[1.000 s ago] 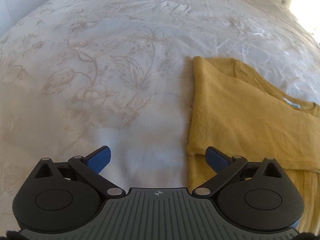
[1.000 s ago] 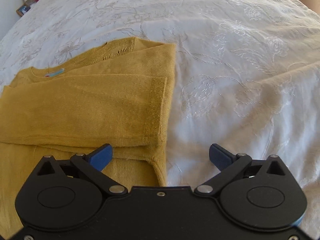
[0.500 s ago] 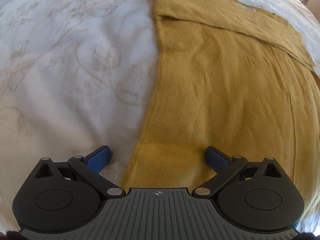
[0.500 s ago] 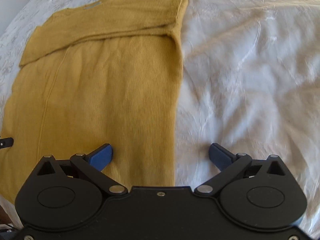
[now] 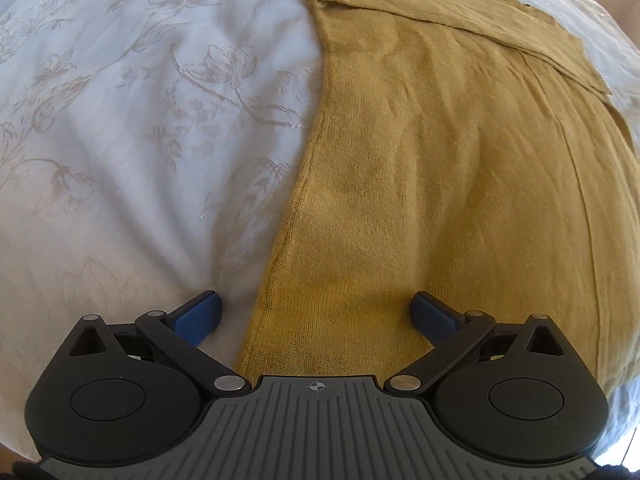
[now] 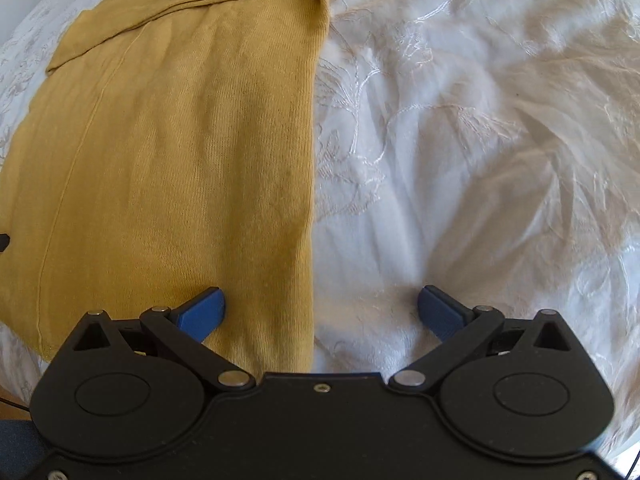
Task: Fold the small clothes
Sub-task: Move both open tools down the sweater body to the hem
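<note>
A mustard-yellow knit sweater (image 5: 440, 168) lies flat on a white floral bedspread (image 5: 140, 120), its sleeves folded across the top. It also shows in the right wrist view (image 6: 180, 140). My left gripper (image 5: 316, 314) is open and straddles the sweater's lower left side edge. My right gripper (image 6: 322, 312) is open and straddles the lower right side edge. Neither holds the cloth. One blue fingertip (image 6: 204, 312) rests over the fabric.
The bedspread (image 6: 480, 140) stretches wide to the left and right of the sweater, with soft wrinkles. The near edge of the bed lies just below the sweater's hem. A dark tip of the other gripper (image 6: 4, 242) shows at the far left edge.
Both grippers have moved from the sweater's folded sleeve end down to the hem corners, then closer to the fabric. Jaws stayed open.
</note>
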Available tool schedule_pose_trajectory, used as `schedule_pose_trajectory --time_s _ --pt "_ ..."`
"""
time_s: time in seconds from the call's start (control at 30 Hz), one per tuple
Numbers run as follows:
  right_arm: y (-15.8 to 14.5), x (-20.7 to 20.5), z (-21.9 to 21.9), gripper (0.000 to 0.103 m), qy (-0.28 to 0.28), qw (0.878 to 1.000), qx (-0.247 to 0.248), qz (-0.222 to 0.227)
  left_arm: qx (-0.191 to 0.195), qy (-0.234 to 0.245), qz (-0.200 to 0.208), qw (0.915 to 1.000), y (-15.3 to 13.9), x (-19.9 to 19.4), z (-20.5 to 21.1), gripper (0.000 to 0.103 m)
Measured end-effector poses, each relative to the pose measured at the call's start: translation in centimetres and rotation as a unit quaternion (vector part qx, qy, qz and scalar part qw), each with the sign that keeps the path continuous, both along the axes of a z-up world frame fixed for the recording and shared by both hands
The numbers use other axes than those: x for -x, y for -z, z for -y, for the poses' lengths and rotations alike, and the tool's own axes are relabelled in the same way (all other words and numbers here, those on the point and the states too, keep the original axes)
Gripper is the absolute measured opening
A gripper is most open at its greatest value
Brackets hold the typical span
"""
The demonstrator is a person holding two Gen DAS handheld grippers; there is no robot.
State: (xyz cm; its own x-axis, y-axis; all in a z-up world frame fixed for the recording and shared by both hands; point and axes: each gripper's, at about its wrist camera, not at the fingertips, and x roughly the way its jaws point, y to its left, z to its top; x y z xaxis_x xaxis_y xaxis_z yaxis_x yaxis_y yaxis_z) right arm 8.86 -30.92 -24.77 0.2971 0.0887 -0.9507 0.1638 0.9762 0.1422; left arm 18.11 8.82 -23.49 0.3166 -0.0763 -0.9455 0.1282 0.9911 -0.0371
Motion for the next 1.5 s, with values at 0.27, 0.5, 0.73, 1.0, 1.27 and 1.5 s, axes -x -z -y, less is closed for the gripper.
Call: schedule_pose_trajectory --time_s 0.27,0.5,0.73,1.0,1.27,1.5 --pt "0.5 2.4 -0.9 0.102 0.034 0.999 0.004 -0.023 0.012 0.024 0.035 0.9990 0.2 2.6 -0.3 0.103" --pt "-0.5 6.0 -2.2 0.102 0.086 0.996 0.005 0.016 0.008 0.054 0.066 0.9963 -0.3 5.2 -0.3 0.103" --pt "-1.8 10.0 -3.8 0.102 0.117 0.992 0.003 0.050 0.024 0.061 0.069 0.9955 0.1 6.3 -1.1 0.103" --pt "-4.3 11.2 -4.7 0.102 0.135 0.988 0.000 0.078 0.034 0.074 0.089 0.9926 0.2 8.2 -1.9 0.103" --pt "-4.8 10.4 -5.8 0.102 0.099 0.992 0.000 0.080 0.057 0.045 0.115 0.9907 -1.5 9.7 -3.1 0.092" --pt "-5.1 9.9 -6.4 0.102 0.069 0.993 -0.014 0.091 0.060 0.050 0.138 0.9874 -2.6 9.8 -3.3 0.089"
